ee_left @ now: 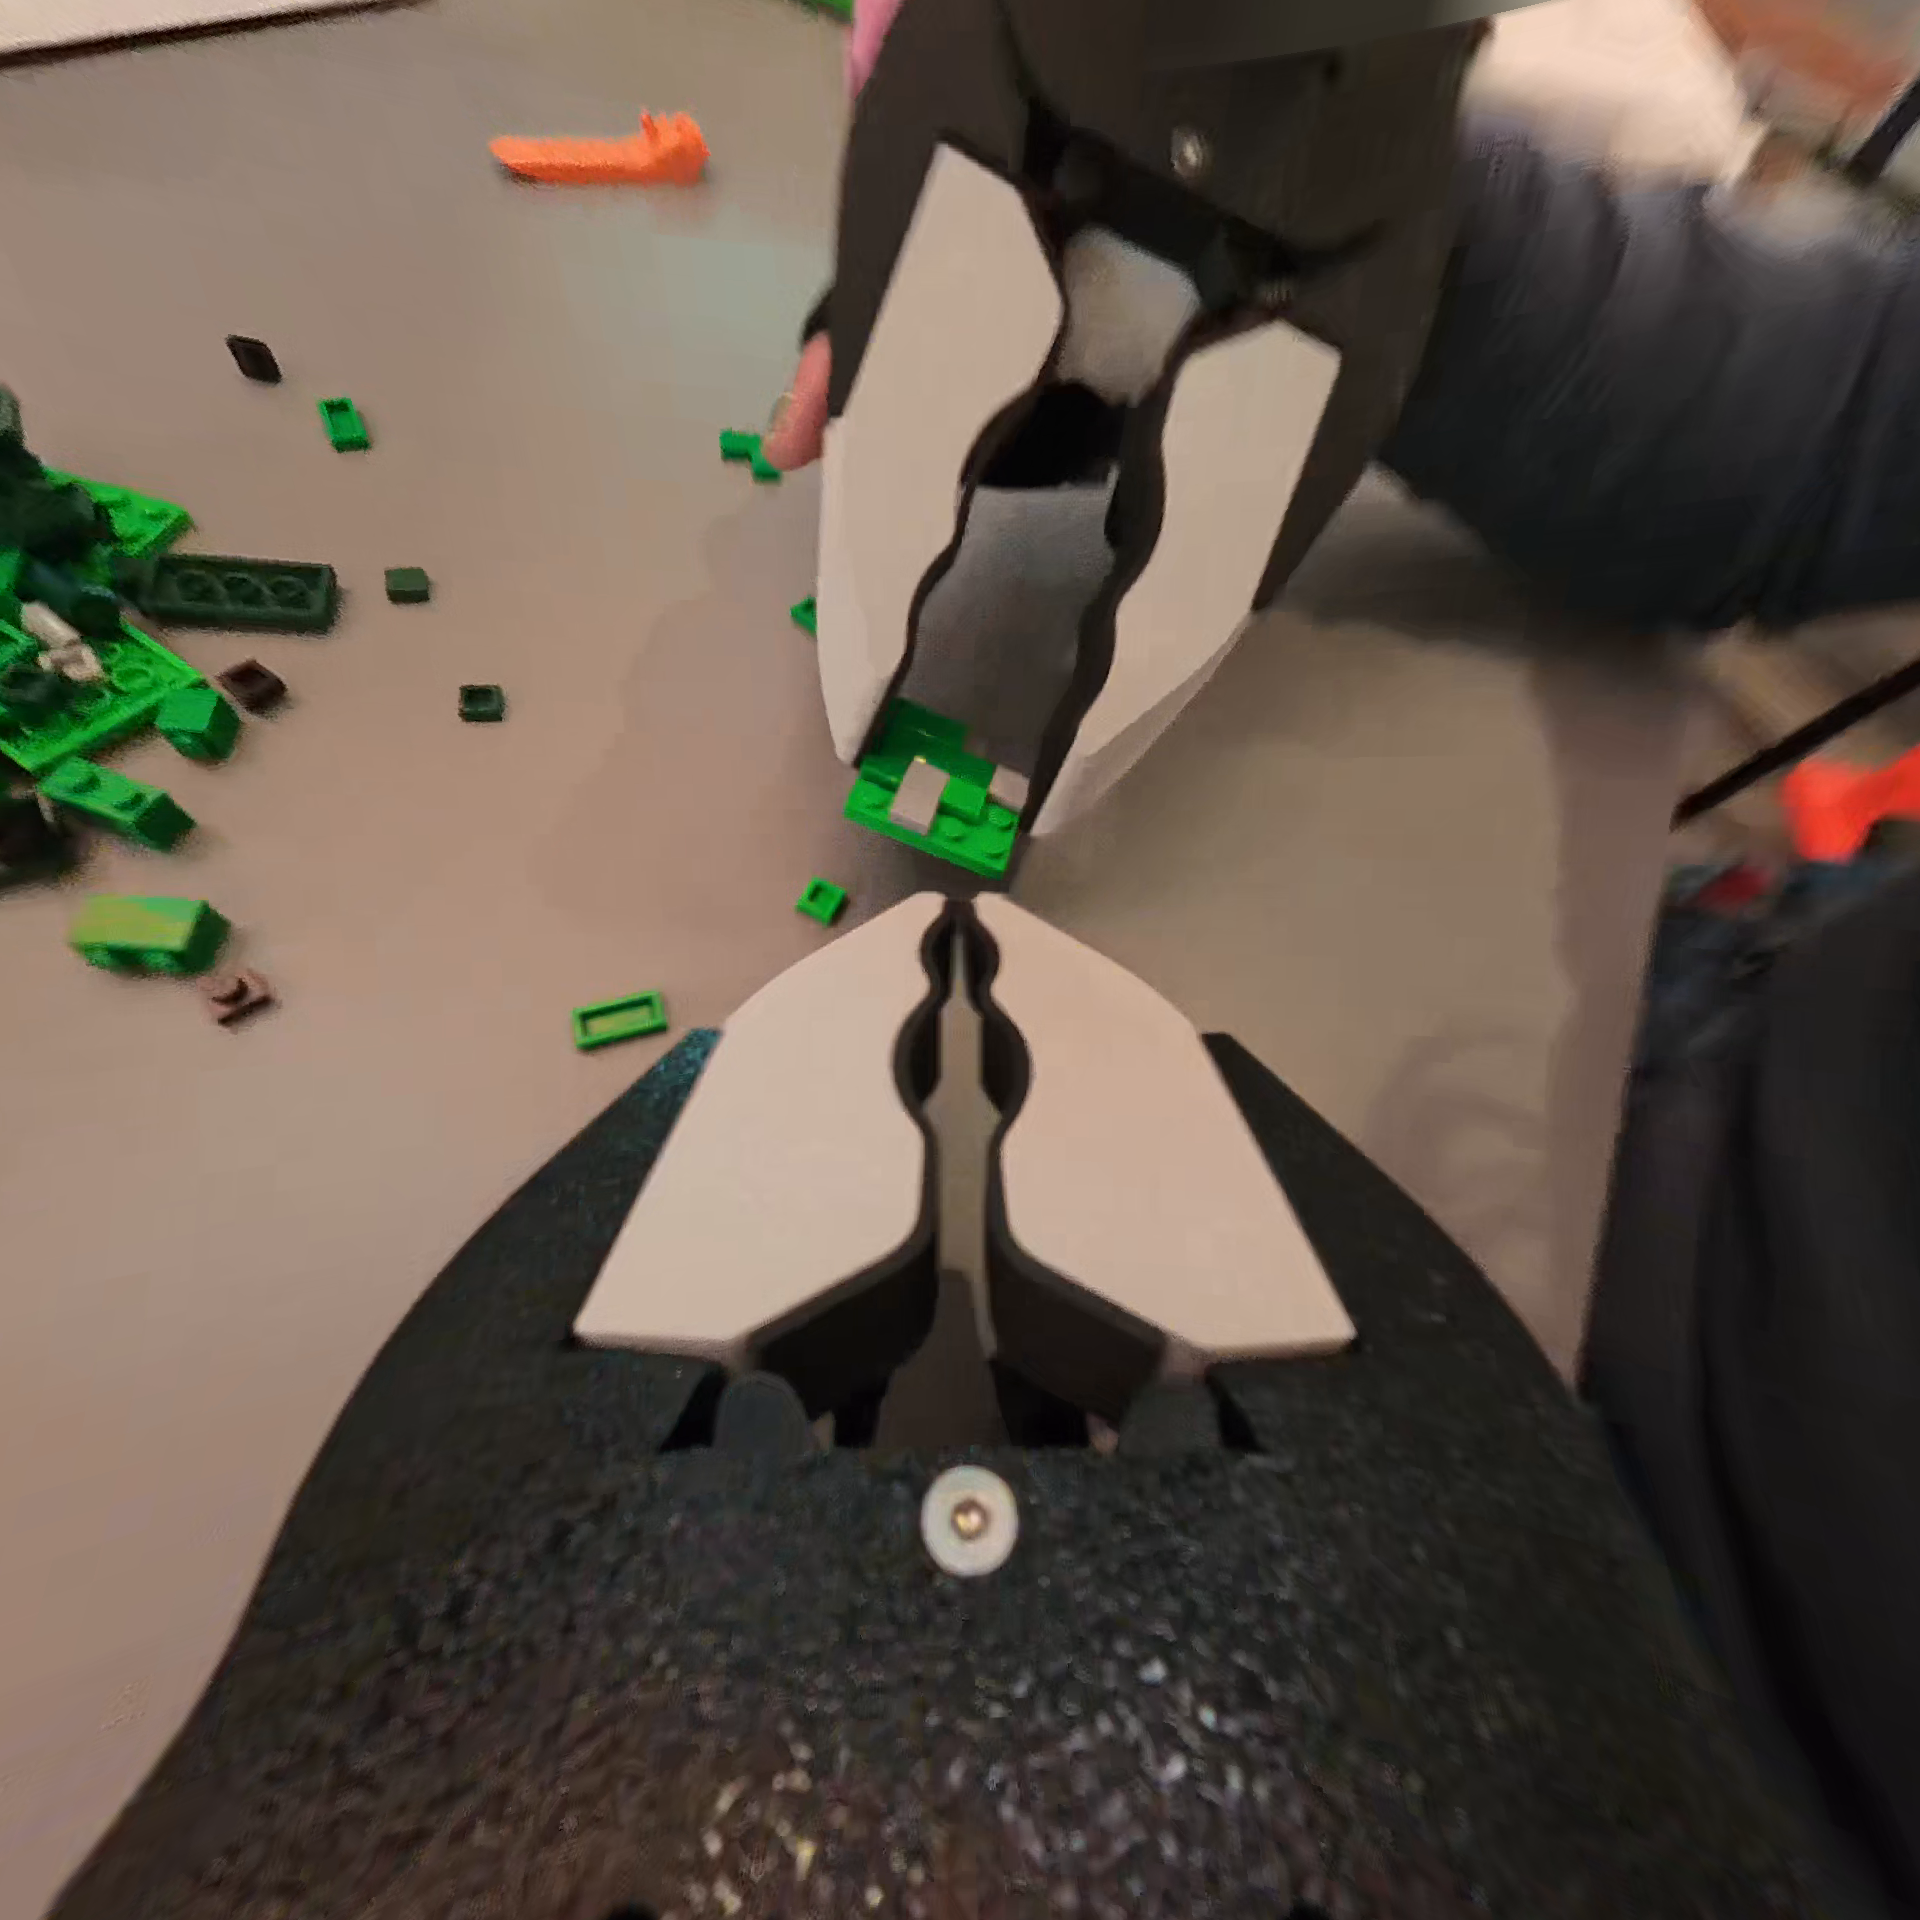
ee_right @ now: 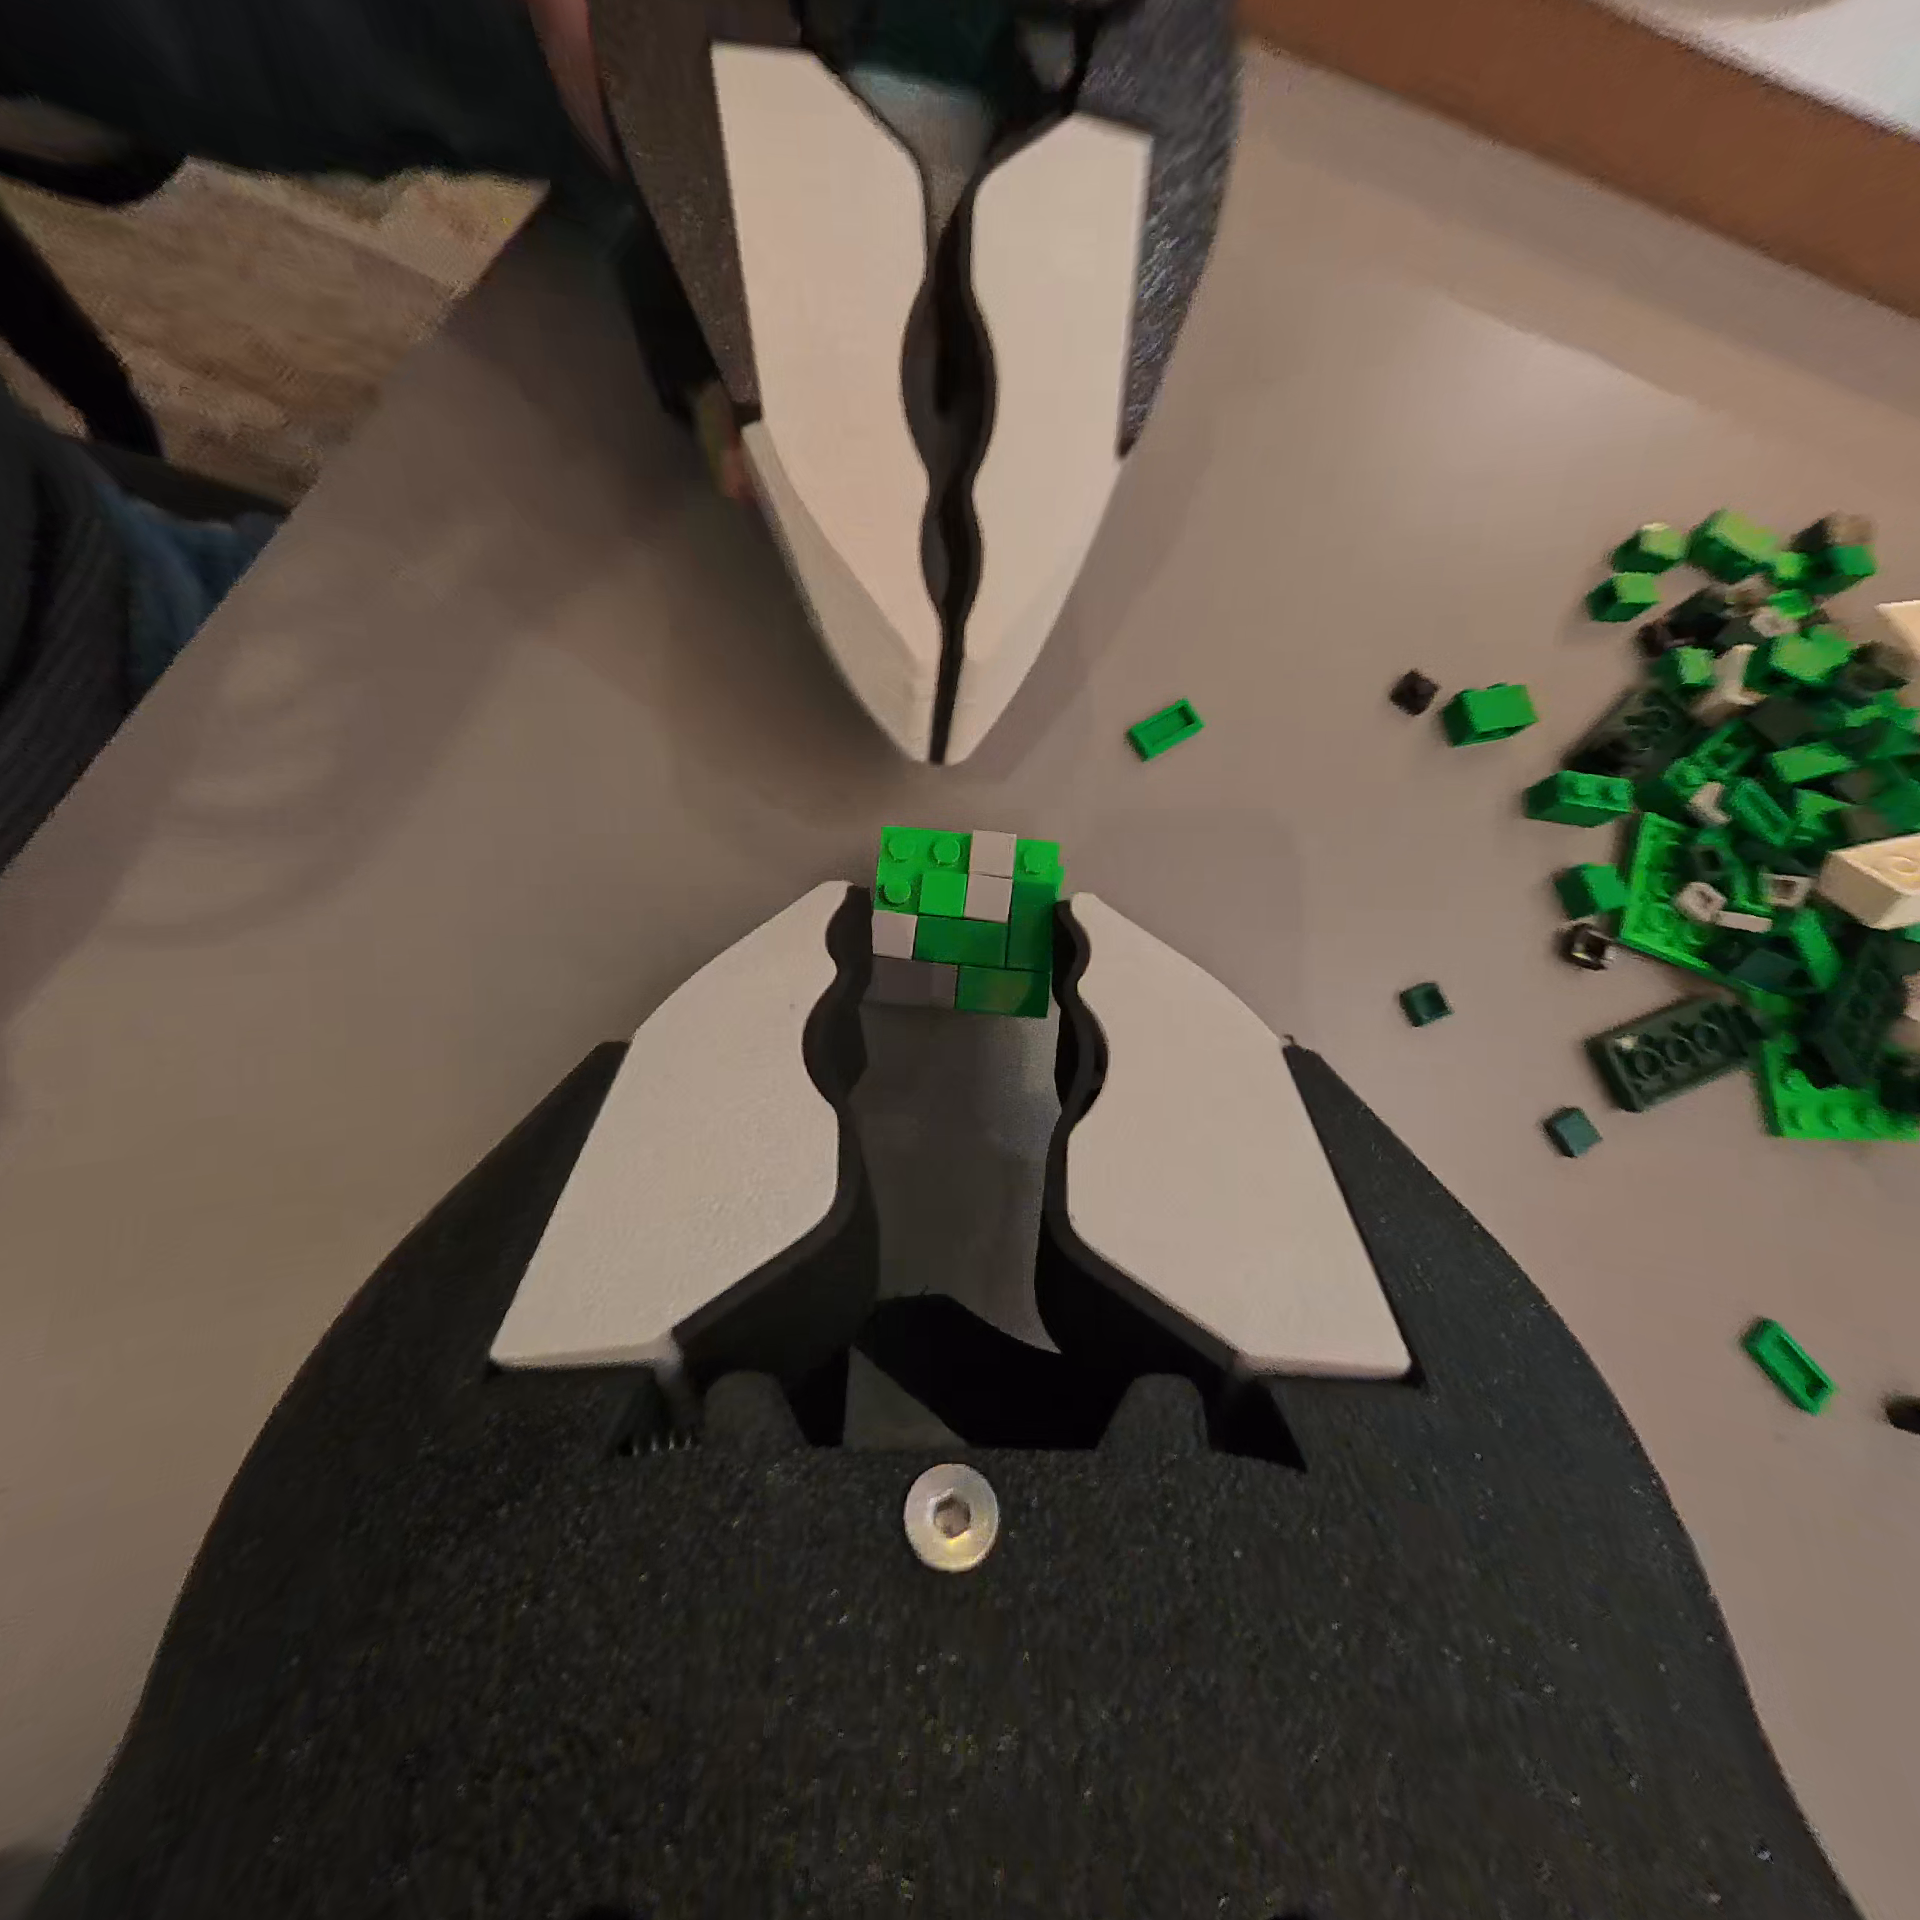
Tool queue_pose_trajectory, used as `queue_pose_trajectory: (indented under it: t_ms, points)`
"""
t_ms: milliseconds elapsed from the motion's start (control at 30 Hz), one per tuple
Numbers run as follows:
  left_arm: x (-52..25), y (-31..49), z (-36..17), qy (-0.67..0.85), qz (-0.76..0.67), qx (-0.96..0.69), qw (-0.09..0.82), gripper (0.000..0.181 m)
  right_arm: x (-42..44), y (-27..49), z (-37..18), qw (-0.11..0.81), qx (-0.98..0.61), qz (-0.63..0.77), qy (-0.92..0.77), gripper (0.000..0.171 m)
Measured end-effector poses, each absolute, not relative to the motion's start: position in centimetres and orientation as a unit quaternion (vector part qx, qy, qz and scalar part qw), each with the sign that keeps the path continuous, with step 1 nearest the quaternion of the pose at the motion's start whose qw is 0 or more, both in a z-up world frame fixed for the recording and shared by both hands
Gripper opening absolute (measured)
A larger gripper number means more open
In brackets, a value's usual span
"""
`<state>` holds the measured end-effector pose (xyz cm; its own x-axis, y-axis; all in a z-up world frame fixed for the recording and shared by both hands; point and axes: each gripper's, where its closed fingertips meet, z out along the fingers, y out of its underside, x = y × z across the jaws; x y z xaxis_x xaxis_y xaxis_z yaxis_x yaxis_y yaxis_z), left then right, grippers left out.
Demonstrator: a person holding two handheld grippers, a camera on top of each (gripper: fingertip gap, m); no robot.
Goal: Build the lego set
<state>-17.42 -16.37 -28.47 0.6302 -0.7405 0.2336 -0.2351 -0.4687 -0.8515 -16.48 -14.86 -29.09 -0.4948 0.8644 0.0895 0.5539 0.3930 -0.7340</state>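
My right gripper (ee_right: pixel 961 902) is shut on a small green and grey lego assembly (ee_right: pixel 971 920), gripping it by its sides just above the table. In the left wrist view the same assembly (ee_left: pixel 940 805) sits between the tips of the right gripper (ee_left: pixel 954 792). My left gripper (ee_left: pixel 951 906) is shut and empty, tips pointing at the assembly a short gap away. It shows in the right wrist view (ee_right: pixel 940 753) facing the assembly from the far side.
A pile of green, dark green and white bricks (ee_right: pixel 1766 831) lies to the right, also in the left wrist view (ee_left: pixel 73 665). Loose green tiles (ee_left: pixel 620 1018) are scattered around. An orange brick separator (ee_left: pixel 603 156) lies farther off. A person's sleeve (ee_left: pixel 1662 416) is behind the right gripper. The grippers are tip to tip, or close to it.
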Motion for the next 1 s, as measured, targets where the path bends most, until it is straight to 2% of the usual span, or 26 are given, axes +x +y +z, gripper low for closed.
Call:
queue_pose_trajectory:
  t_ms: [67, 133, 200, 367, 533, 767, 933, 1000]
  points:
    - [-17.5, -16.4, -27.0, 0.255, -0.346, -0.784, 0.448, 0.036, -16.7, -14.5, -28.0, 0.267, -0.461, 0.331, -0.779, 0.032]
    - [-18.4, -15.9, -25.8, 0.223, -0.331, -0.772, 0.496, 0.045, -17.0, -13.8, -27.2, 0.294, -0.493, 0.329, -0.749, 0.032]
    - [-19.3, -15.8, -25.5, 0.262, -0.222, -0.768, 0.54, 0.042, -17.1, -13.8, -26.8, 0.288, -0.529, 0.339, -0.722, 0.032]
    - [-18.7, -16.5, -24.4, 0.454, 0.101, -0.647, 0.604, 0.019, -17.5, -15.1, -25.8, 0.243, -0.579, 0.375, -0.682, 0.032]
    - [-17.8, -16.1, -24.7, 0.523, 0.223, -0.577, 0.586, 0.017, -18.2, -15.9, -25.6, 0.204, -0.608, 0.382, -0.665, 0.032]
    - [-18.5, -15.2, -25.2, 0.546, 0.326, -0.535, 0.556, 0.005, -18.4, -15.9, -25.7, 0.2, -0.635, 0.371, -0.647, 0.032]
    - [-18.6, -16.5, -23.4, 0.526, 0.242, -0.524, 0.624, 0.004, -17.9, -16.8, -23.2, 0.236, -0.557, 0.443, -0.661, 0.041]
    - [-19.0, -17.0, -22.2, 0.502, 0.21, -0.519, 0.659, 0.004, -17.4, -16.6, -23.0, 0.268, -0.514, 0.446, -0.682, 0.035]
